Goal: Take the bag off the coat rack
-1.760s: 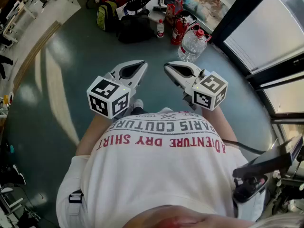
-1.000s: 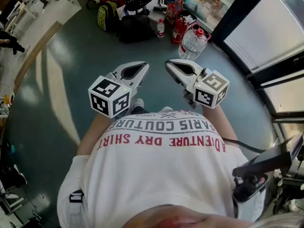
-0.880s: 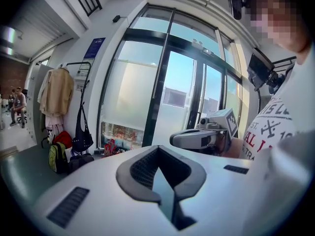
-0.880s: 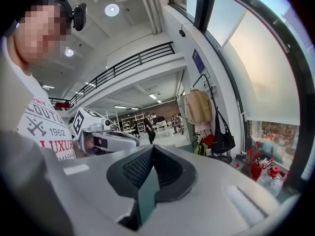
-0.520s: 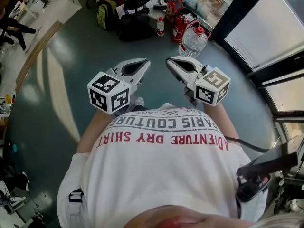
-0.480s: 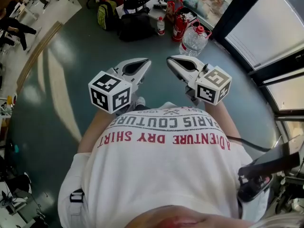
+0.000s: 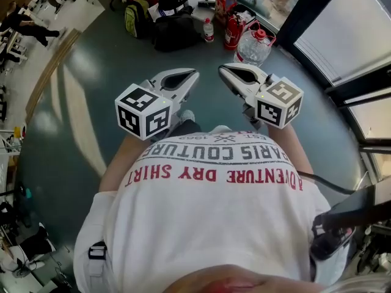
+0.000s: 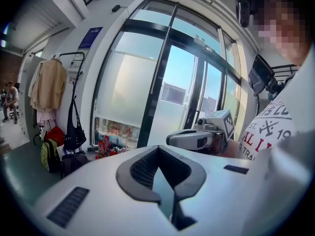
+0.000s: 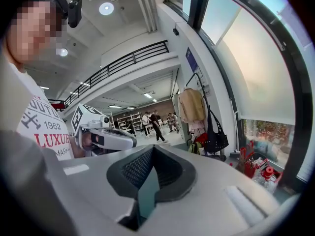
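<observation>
Both tongs sit slightly further up-frame in head view than before; person seems to be heading for the coat rack (image 8: 70, 53). Two tongs, left tongs (image 7: 190, 75) and right tongs (image 7: 227, 72), both closed, empty, carried ahead ready to reach. One black bag (image 8: 75, 132) hangs by its strap beside one beige coat (image 8: 49, 85), well apart from the tongs.

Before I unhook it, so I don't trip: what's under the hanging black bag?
Under the black bag, a dark duffel sits on the floor, a green backpack beside it; whatever lies behind them is covered.
</observation>
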Demonstrator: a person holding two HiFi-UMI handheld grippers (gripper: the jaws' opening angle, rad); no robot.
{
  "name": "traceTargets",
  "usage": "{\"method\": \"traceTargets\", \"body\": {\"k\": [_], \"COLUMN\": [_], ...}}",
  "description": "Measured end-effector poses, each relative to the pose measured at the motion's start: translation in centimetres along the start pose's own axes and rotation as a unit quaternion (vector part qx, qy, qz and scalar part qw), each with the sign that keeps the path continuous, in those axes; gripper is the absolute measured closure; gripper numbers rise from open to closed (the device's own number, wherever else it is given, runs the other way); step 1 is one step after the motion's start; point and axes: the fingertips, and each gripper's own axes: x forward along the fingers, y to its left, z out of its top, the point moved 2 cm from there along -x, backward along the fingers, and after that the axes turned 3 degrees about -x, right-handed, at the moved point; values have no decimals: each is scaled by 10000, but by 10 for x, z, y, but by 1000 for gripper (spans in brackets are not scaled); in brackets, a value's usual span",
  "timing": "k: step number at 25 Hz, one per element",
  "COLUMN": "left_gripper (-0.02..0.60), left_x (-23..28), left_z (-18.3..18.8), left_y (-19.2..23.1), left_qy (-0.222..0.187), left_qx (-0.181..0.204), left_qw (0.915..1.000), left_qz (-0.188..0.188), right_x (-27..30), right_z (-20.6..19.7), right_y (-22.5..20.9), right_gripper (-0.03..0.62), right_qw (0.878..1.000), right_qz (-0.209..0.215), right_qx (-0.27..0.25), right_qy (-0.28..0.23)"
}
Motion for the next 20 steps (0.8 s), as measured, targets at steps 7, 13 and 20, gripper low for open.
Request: {"method": "traceTargets", "body": {"k": [7,13,20], "left_gripper": [580,580,580], "left_x": [46,113,171], "left_z": [11,42,117], "left_y": [77,207,412], "left_qy": [88,221,265], "left_qx": [-50,-256,-581], "left_qw": [9997,9992,9979], "left_qz": [-205,-231,-143], "right_x": [58,148,314], "right_z": [-6,6,57], "right_y": [-70,-184,-329], "right_gripper": [592,592,592], "right_qw": [9994,9973,9955], "right_qz": [-115,-357,-383], "right_qx": [318,604,758], "right_qy": [116,220,425]}}
